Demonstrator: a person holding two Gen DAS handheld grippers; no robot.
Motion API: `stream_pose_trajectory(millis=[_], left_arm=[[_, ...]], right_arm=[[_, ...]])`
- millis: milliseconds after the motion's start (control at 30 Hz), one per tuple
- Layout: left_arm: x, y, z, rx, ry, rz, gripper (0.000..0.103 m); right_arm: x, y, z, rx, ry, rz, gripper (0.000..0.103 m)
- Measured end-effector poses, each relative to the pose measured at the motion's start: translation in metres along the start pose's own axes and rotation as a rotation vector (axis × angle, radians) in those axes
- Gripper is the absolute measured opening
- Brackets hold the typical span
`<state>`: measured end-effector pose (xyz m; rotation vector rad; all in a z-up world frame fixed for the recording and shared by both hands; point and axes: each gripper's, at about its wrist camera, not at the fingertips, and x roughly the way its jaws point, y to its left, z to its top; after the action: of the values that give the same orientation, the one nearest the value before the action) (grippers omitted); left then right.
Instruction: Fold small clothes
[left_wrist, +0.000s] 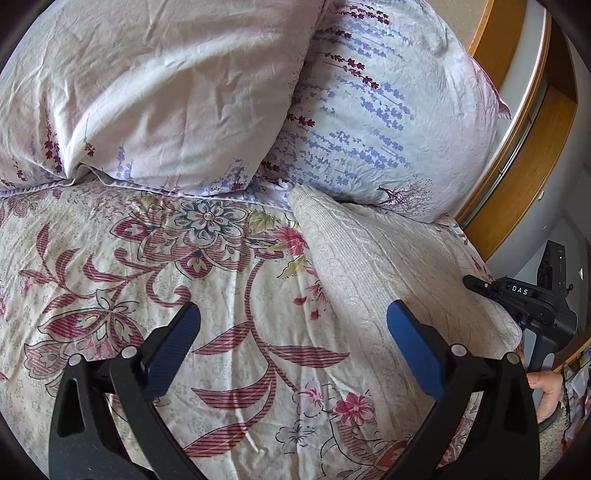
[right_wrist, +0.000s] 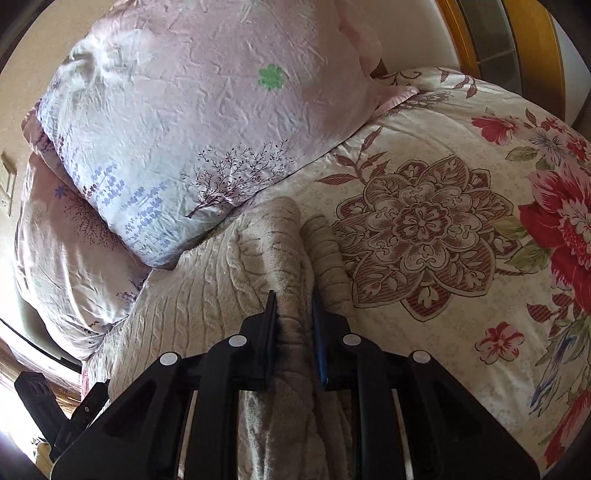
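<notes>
- left gripper (left_wrist: 293, 332): jaws spread wide, nothing between them, hanging over the quilt (left_wrist: 147, 277). blue pads (left_wrist: 173, 343) face inward.
- sweater (left_wrist: 388, 266): cream cable knit, lying on the quilt at 3 o'clock of the left gripper; right-side pad sits over its edge, contact unclear. far end touches the pillow (left_wrist: 388, 122) at 12 o'clock.
- right gripper (right_wrist: 293, 310): jaws pressed close, pinching a bunched ridge of the sweater (right_wrist: 266, 236); knit fills the gap and runs back under the gripper body.
- right wrist view: rest of the sweater spreads out toward 9 o'clock, flat on the quilt (right_wrist: 424, 229); a ribbed roll lies just beside the pinch at 1 o'clock.
- two pillows: lavender print one (right_wrist: 207, 122) overlaps a second pillow (right_wrist: 70, 251) at 9 o'clock.
- left wrist view: the right gripper's body (left_wrist: 524, 299) shows at 3 o'clock, at the sweater's near corner; a hand (left_wrist: 546, 391) below it.
</notes>
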<state>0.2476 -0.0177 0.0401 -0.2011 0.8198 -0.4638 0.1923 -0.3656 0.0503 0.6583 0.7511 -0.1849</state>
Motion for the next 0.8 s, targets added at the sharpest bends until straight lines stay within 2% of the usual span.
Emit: stream_pose_trajectory(millis=[167, 367, 533, 633, 700, 800], left_arm=[[-0.003, -0.002, -0.003, -0.001, -0.044, -0.015, 0.101], [-0.02, -0.022, -0.005, 0.089, -0.124, -0.029, 0.101], [-0.015, -0.031, -0.011, 0.13, -0.099, -0.033, 0.101], [-0.012, -0.027, -0.011, 0.107, -0.092, -0.061, 0.101], [-0.01, -0.022, -0.01, 0.082, -0.081, -0.074, 0.101], [-0.007, -0.016, -0.008, 0.042, -0.061, -0.096, 0.101]], right_arm=[[0.0, 0.008, -0.002, -0.068, -0.019, -0.037, 0.018], [0.001, 0.006, 0.0, -0.071, -0.011, -0.014, 0.018], [0.004, 0.005, 0.001, -0.07, 0.013, -0.013, 0.019], [0.001, 0.002, 0.006, -0.056, 0.053, -0.011, 0.038], [-0.006, -0.004, 0.013, -0.021, 0.064, 0.034, 0.071], [-0.018, -0.011, 0.028, 0.015, 0.038, 0.096, 0.073]])
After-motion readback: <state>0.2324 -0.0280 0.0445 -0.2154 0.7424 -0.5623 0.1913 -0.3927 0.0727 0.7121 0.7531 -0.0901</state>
